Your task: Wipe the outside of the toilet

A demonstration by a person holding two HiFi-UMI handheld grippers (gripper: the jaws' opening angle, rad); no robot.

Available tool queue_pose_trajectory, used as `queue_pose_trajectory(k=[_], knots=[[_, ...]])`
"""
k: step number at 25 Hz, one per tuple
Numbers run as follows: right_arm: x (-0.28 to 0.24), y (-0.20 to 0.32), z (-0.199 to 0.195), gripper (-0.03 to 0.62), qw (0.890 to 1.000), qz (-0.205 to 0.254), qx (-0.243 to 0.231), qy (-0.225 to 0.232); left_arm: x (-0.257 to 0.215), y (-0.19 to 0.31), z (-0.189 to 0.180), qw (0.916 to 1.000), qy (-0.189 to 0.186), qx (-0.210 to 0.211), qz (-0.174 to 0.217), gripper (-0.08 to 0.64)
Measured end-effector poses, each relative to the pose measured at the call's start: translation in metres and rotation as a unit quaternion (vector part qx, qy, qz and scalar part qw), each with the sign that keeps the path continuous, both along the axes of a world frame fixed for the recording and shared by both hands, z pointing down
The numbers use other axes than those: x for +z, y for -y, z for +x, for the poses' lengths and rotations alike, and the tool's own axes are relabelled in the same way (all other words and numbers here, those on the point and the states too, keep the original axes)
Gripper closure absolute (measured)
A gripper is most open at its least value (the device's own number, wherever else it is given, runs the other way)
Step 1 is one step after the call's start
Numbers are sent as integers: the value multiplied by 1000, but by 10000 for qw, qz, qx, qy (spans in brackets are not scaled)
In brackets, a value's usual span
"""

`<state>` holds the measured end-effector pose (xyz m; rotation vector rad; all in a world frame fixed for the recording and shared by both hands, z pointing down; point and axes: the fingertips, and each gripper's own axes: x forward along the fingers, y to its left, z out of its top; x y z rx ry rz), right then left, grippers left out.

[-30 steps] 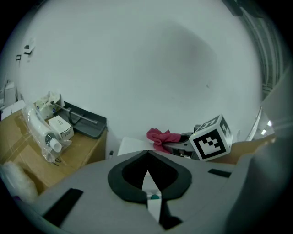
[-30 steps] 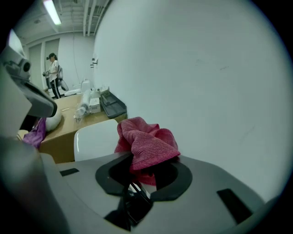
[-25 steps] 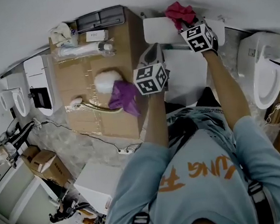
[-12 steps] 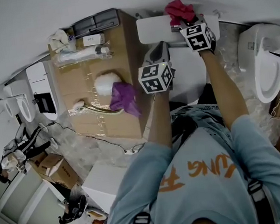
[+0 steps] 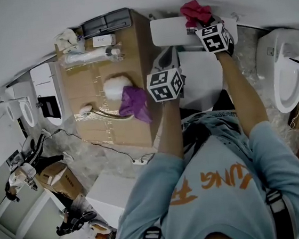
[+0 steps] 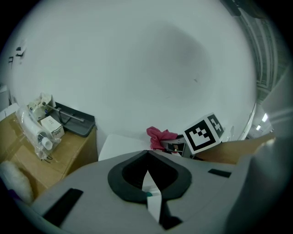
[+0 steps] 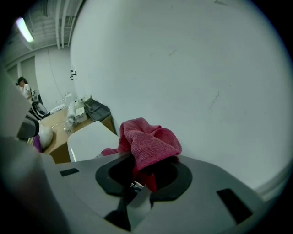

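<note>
– Cloth and grip: how do they stand?

– The right gripper (image 7: 142,176) has its jaws clenched on the red cloth (image 7: 149,144). Only a small fold is pinched between them. The rest bunches up ahead of and above the tips.

– And the toilet?

– Its white tank lid (image 7: 91,139) lies just below and to the left of those jaws, with the wall straight ahead of them. From the head view, the cloth (image 5: 195,11) sits over the far right part of the lid (image 5: 169,31), close to the wall. I cannot tell whether the fabric is pressing on the lid or only just over it.

– Why so small a pinch?

– I'd guess it leaves a loose wad beyond the tips, so that soft fabric meets the porcelain and not the hard jaws.

– The other one?

– The left gripper (image 6: 147,155) has its jaws pressed together with nothing between them. The tank lid (image 6: 116,144) lies ahead of and below its tips, and the right gripper's marker cube is ahead to the right. It hangs above the closed seat cover (image 5: 201,78), probably kept back so that it doesn't block the wiping stroke.

– How far along is it?

– Early, I judge: the work is at the tank top, with the bowl's sides and base yet to be wiped. A sweep to the left along the lid seems the natural next move. The risks are the cloth slipping from that thin pinch and the bare tips scraping the lid.
</note>
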<state>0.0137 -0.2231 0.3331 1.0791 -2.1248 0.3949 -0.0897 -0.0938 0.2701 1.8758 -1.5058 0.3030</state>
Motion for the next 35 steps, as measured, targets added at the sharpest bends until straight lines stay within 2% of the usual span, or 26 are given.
queue_pose_trajectory(k=[3, 7, 10, 15, 17, 20, 25, 29, 35], knots=[[-2, 5, -10, 485, 9999, -69, -96, 43, 0, -4, -5, 10000, -2, -59, -1, 535], [-4, 11, -30, 486, 9988, -88, -356, 338, -1, -7, -5, 10000, 14, -71, -6, 535], [1, 19, -31, 486, 9987, -114, -280, 418, -2, -10, -5, 10000, 50, -55, -16, 535], [5, 38, -4, 488, 9975, -110, 448, 527, -3, -17, -14, 9998, 154, -104, -81, 535], [3, 36, 2, 487, 9984, -40, 317, 472, -3, -18, -14, 9997, 164, -134, -94, 535], [-3, 22, 9, 486, 9993, 199, -189, 260, -3, -17, -8, 9998, 172, -94, -101, 535], [-8, 6, 27, 486, 9947, 669, -743, -224, -3, -13, 10, 9997, 197, 70, -85, 535], [-4, -2, 45, 486, 9948, 698, -714, -188, -5, -9, 21, 9994, 266, 219, -85, 535], [-2, -7, 88, 486, 9969, 721, -306, -29, -4, -4, 41, 9978, 380, 528, -117, 535]])
